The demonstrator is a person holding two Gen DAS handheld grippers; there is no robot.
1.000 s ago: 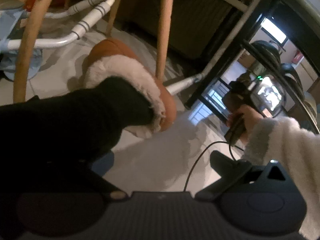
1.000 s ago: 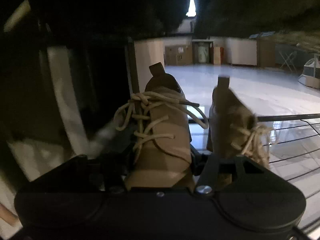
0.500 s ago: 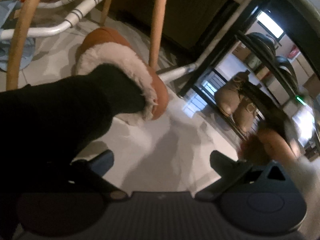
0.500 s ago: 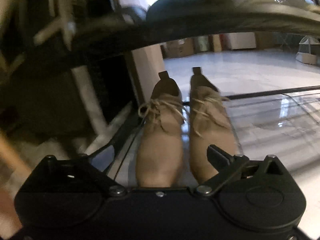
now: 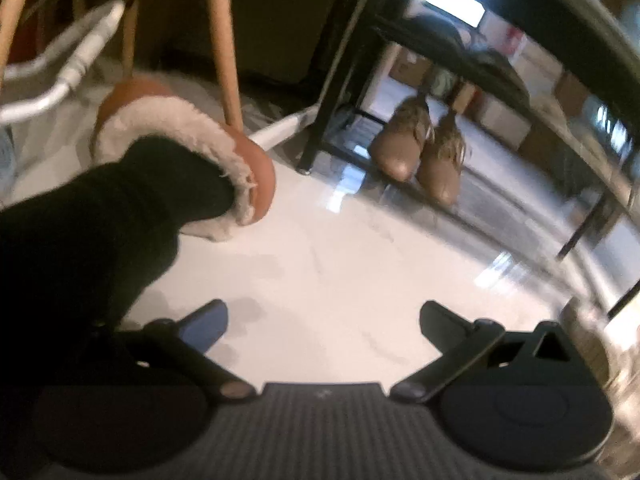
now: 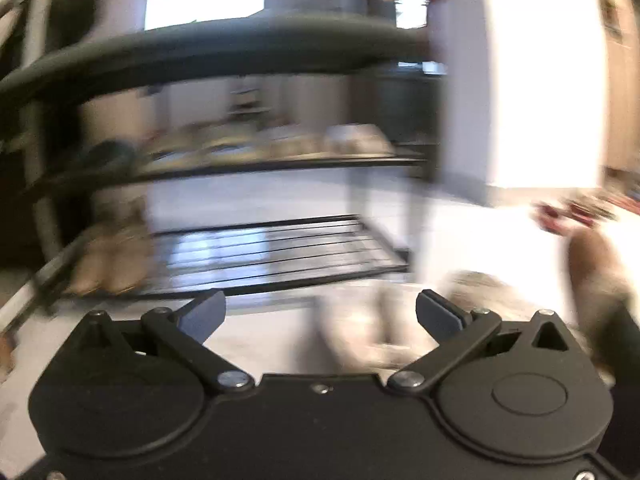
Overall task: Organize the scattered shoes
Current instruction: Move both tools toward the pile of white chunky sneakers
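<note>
right gripper [image 6: 320,316] has just let go: fingers spread wide, nothing between them, and it is pulled back from the rack in a blurred view. the 2 tan lace-up shoes [image 5: 416,152] now sit side by side at the left end of the shoe rack [image 6: 280,256] bottom shelf, so that pair looks done. left gripper [image 5: 320,320] also released and empty above the white floor [image 5: 320,264]. a person's foot in a fur-lined brown slipper [image 5: 180,132] stands close left, by a wooden chair leg [image 5: 224,40]; more shoes blur at right.
</note>
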